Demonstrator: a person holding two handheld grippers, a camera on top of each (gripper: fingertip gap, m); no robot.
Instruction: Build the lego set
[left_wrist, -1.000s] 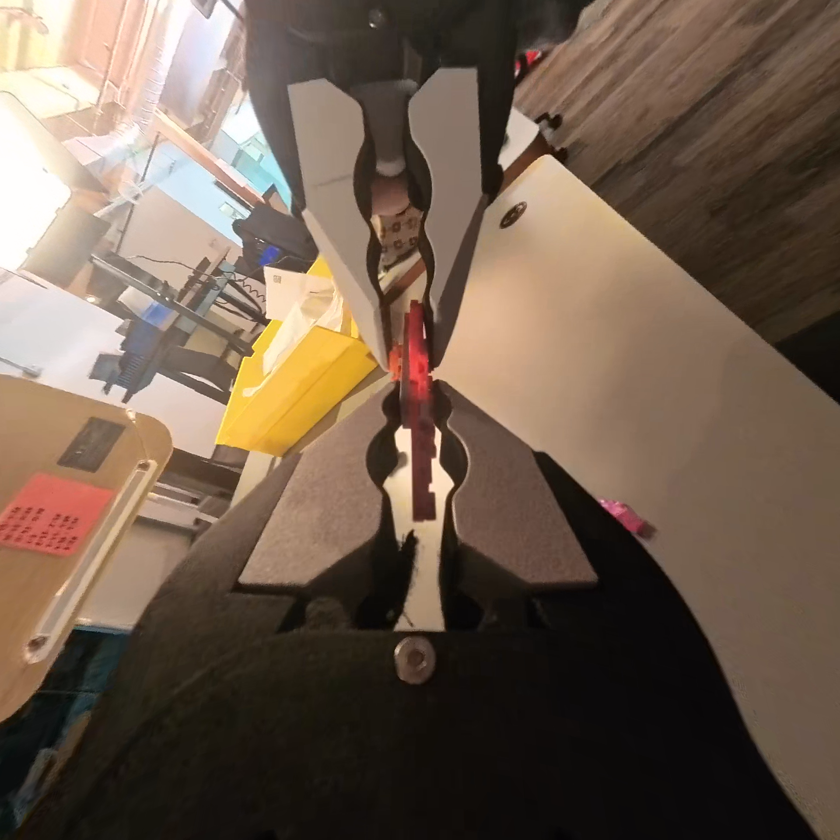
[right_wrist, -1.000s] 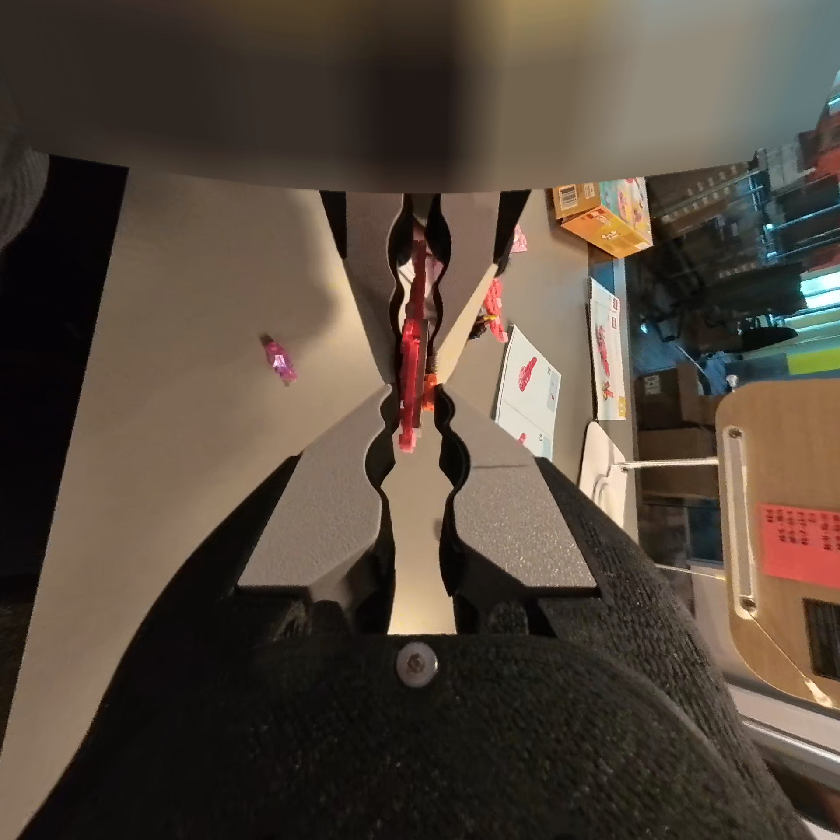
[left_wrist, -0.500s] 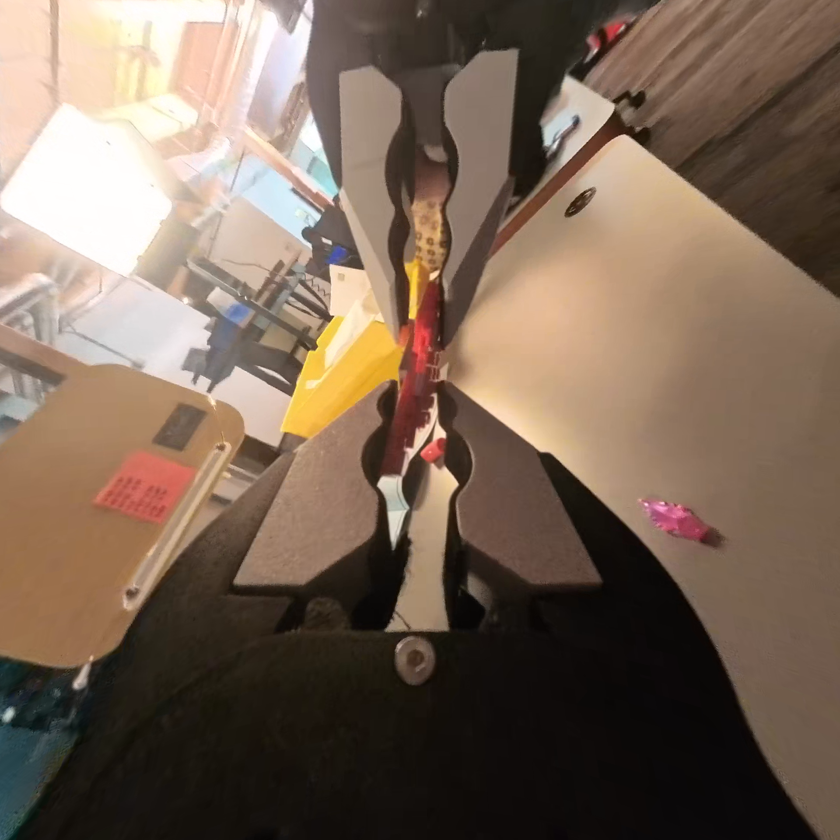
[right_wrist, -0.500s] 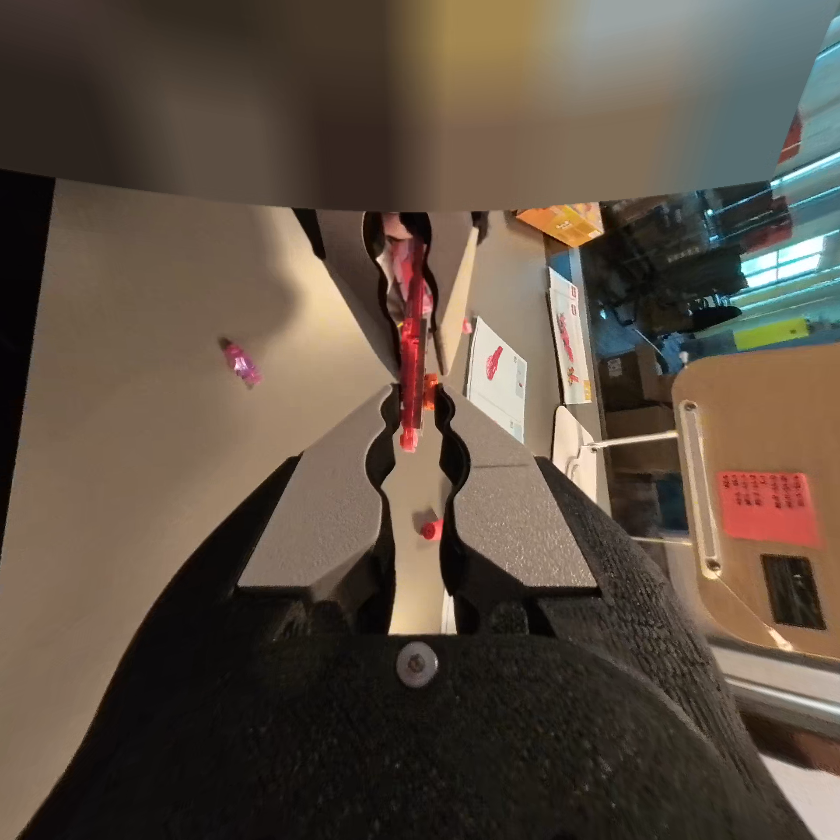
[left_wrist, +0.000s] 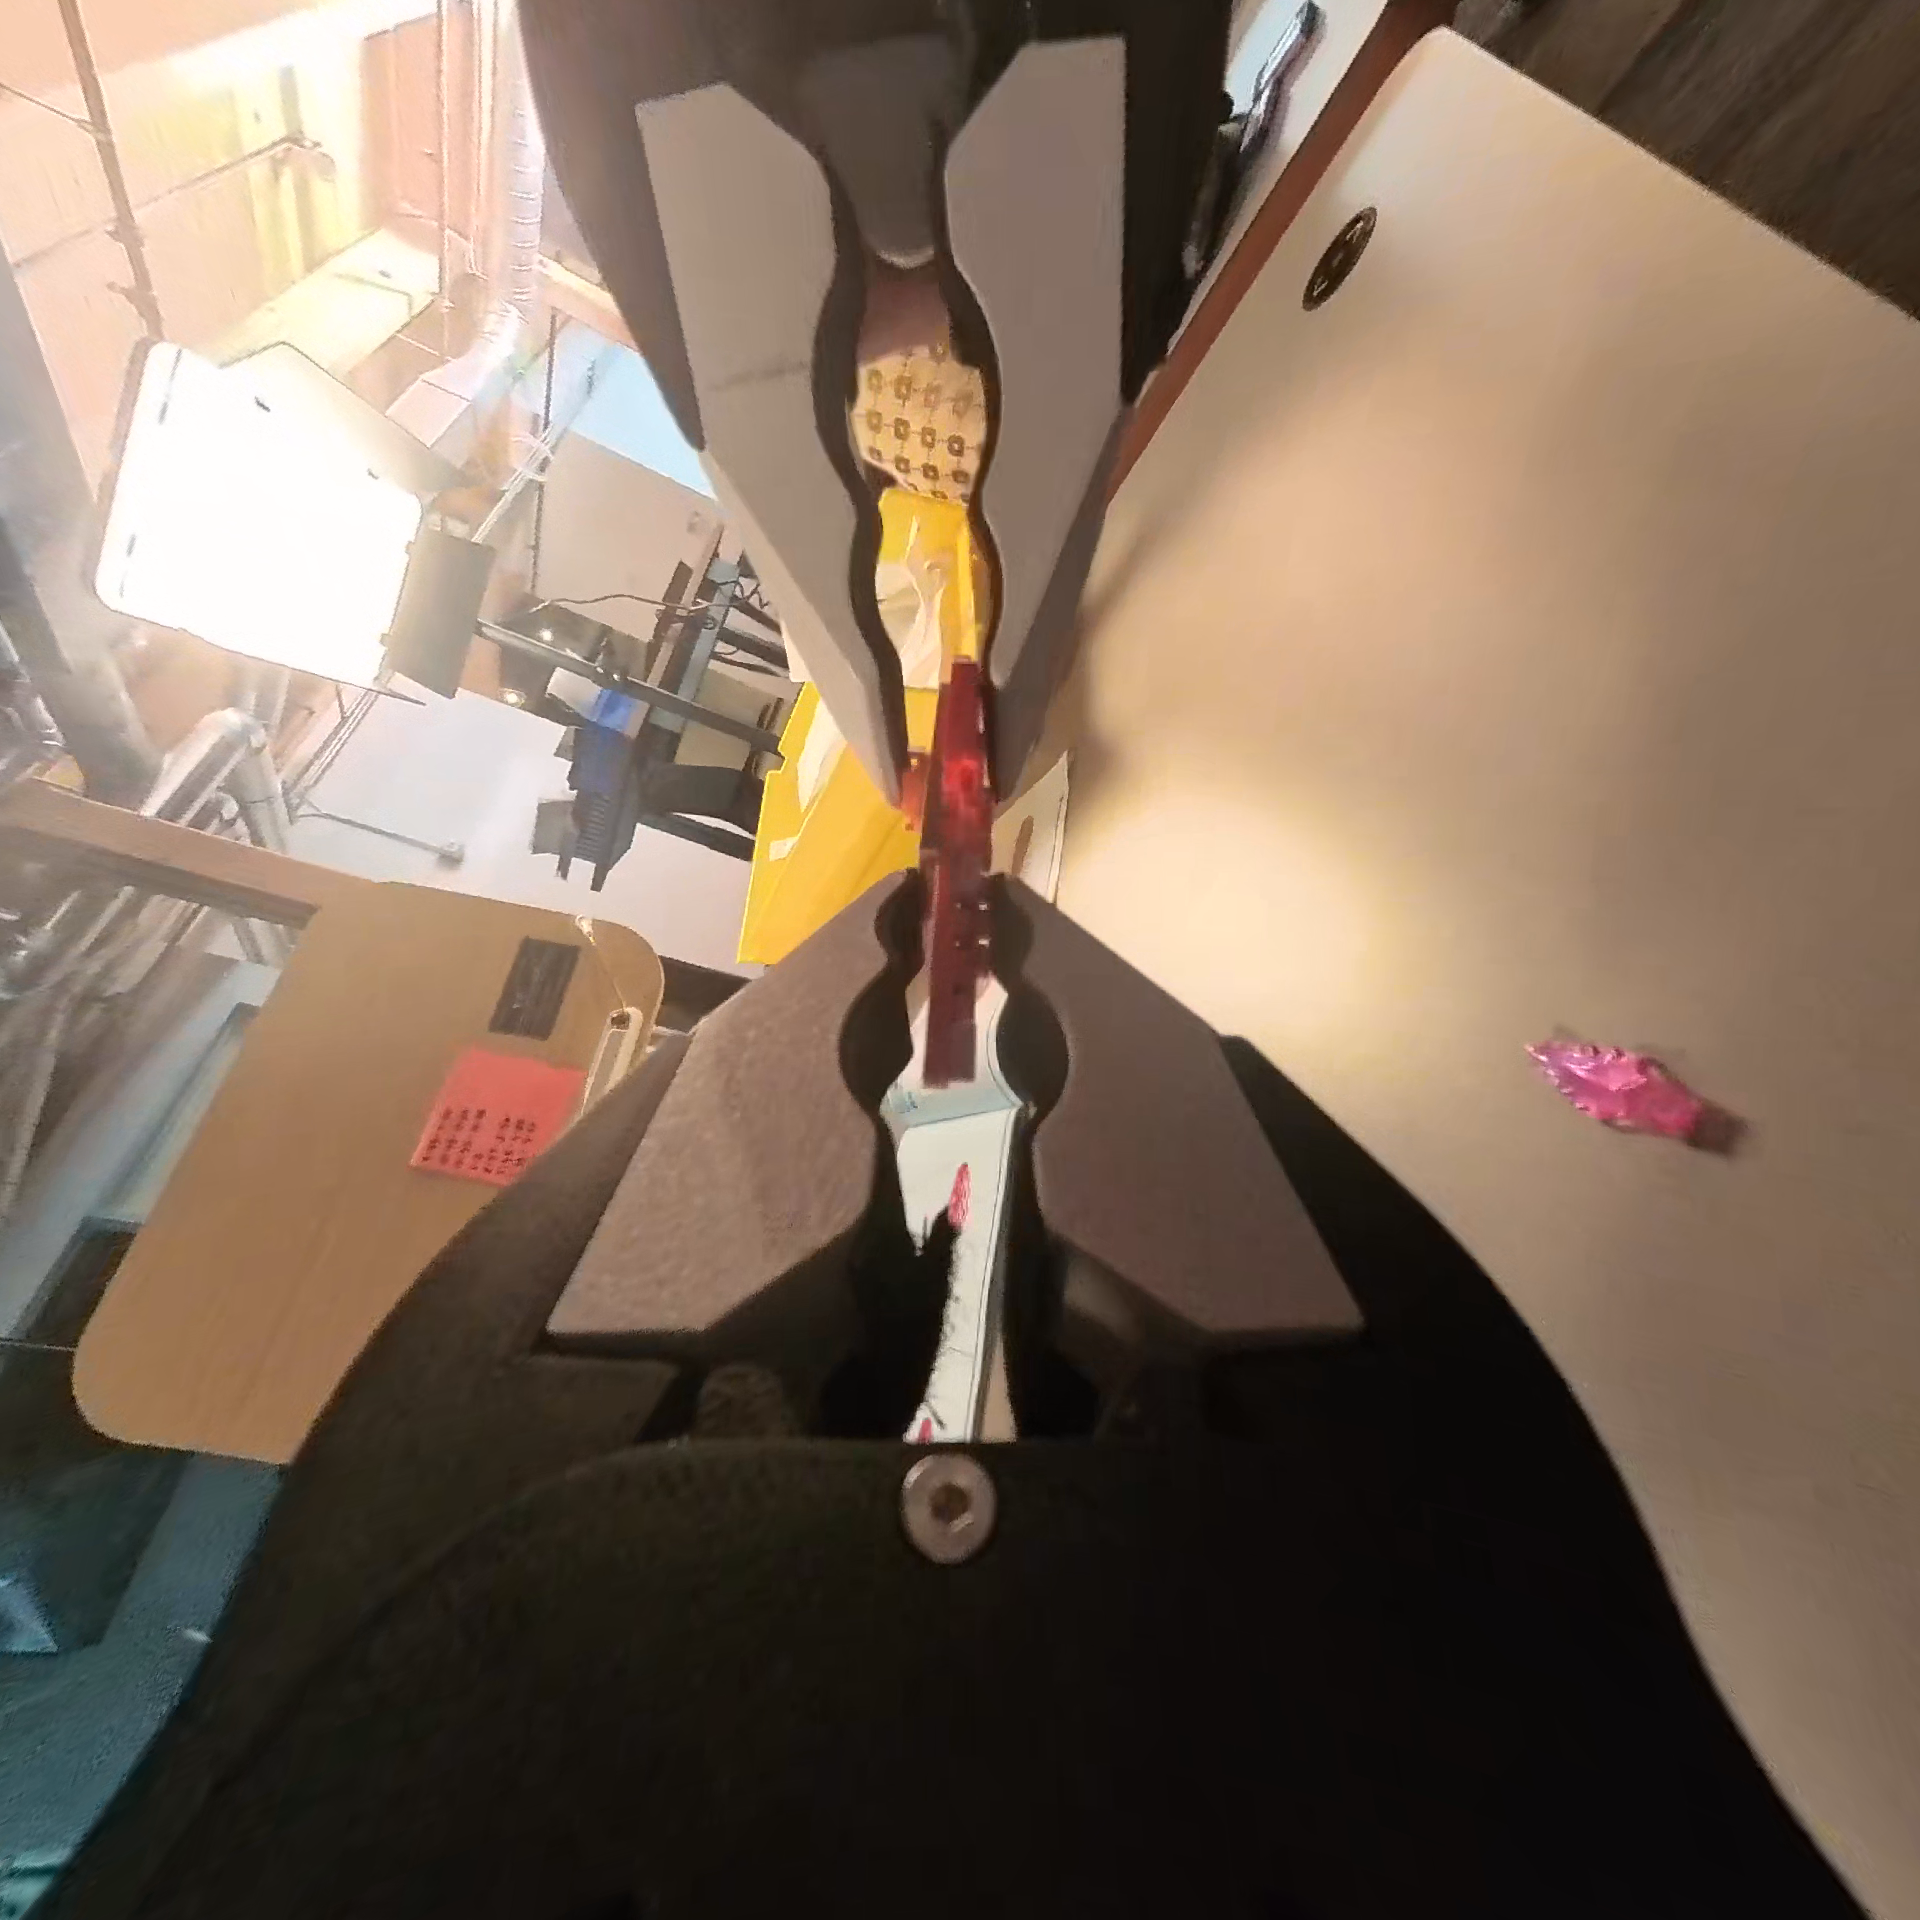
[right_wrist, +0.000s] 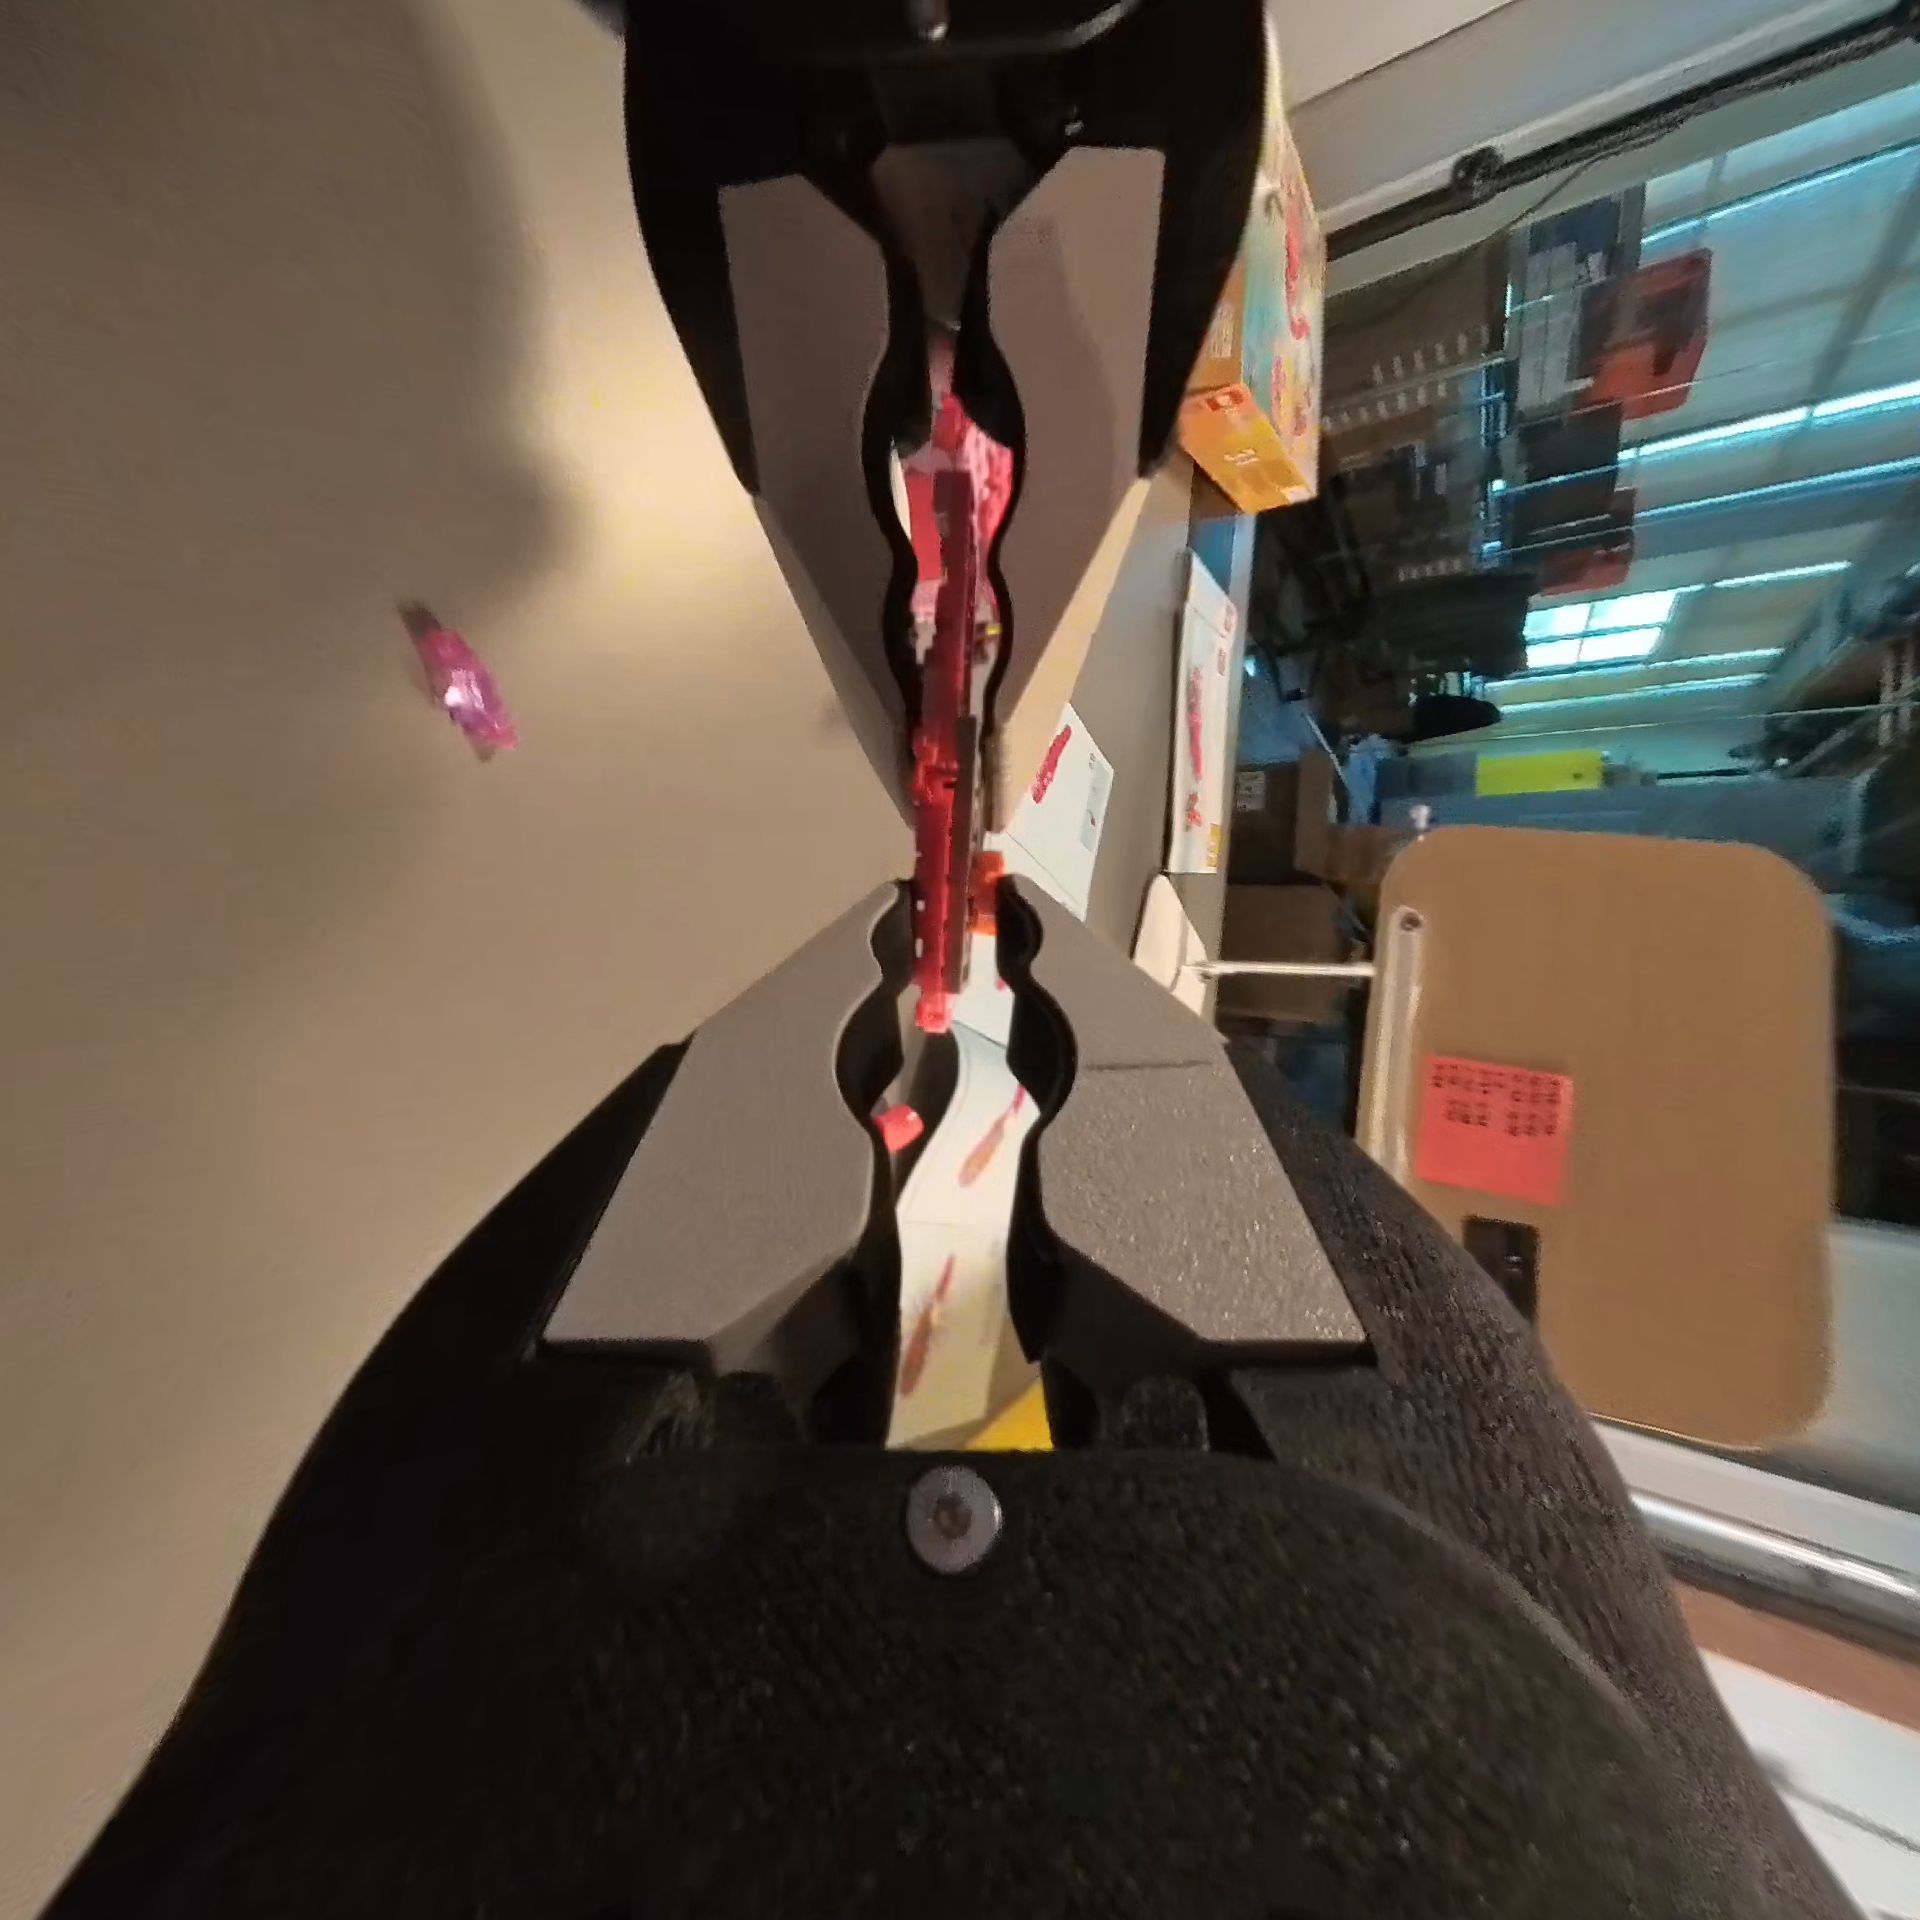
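**Desk:** Left side, what have you got?

**Me:** My left gripper (left_wrist: 956, 894) is clamped on the red build (left_wrist: 958, 987). It's a thin plate stack, seen edge-on. Both tips are against its faces and I see no daylight on either side. The near end of the build runs back between my fingers.

**Desk:** Right side?

**Me:** My right gripper (right_wrist: 951, 904) is closed on the build's other end, nose to nose with the left. One pad is on the red face. The other bears on a small orange stud (right_wrist: 987, 883) that sticks out of the build's side. The two sets of tips nearly meet around the build's middle.

**Desk:** Where's the build sitting?

**Me:** In my judgement it's held off the table (left_wrist: 1455, 520), carried only by the two grippers. A booklet (right_wrist: 951, 1268) lies flat directly beneath it.

**Desk:** Anything loose?

**Me:** One red stud (right_wrist: 899, 1127) lies below the build's near end, at the booklet's edge, touching neither gripper. A pink wrapper (left_wrist: 1616, 1091) is on the table, well apart from the build. A yellow bin (left_wrist: 810, 852) stands beyond the build, just off the table edge.

**Desk:** Clarity?

**Me:** Slight blur at the tips. Contact reads firm on both sides, but I can't make out finer detail on the build.
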